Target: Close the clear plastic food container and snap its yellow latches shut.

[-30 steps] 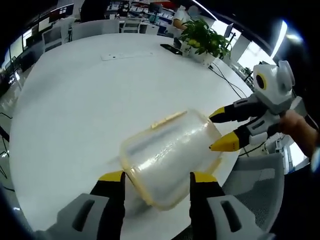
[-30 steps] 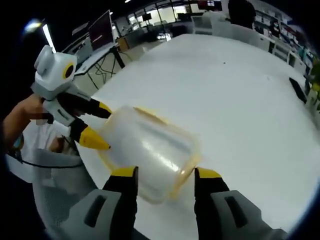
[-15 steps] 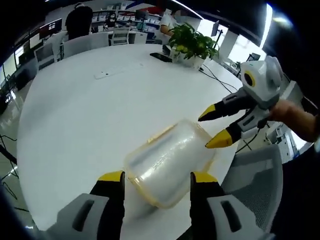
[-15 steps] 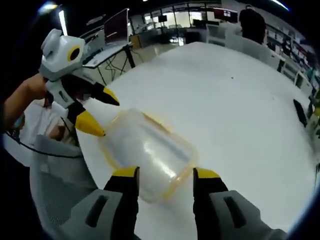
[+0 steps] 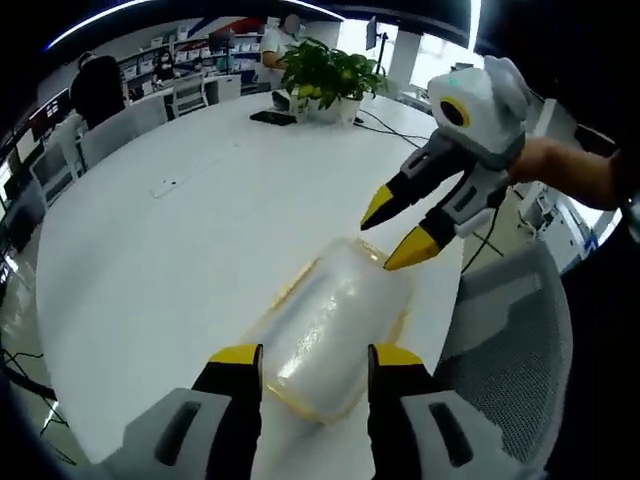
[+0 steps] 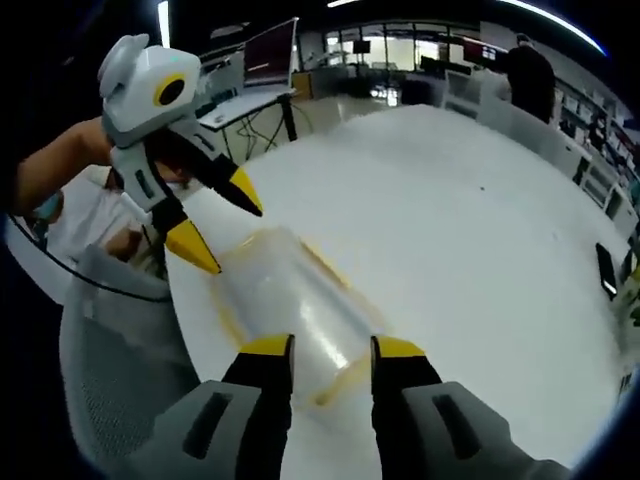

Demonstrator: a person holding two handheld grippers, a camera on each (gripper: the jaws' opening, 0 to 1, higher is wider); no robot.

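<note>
While seemingly lidded, the clear container [image 5: 335, 325] shows yellow trim.

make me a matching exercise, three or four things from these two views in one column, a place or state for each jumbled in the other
Things:
1. food container
2. potted plant
3. grey mesh chair
4. right gripper

Places or states:
A. far side of the white table
B. off the table's near edge
C. lying on the table, lid on
D. open, tips above the container's end

Pairs: 1-C, 2-A, 3-B, 4-D
</note>
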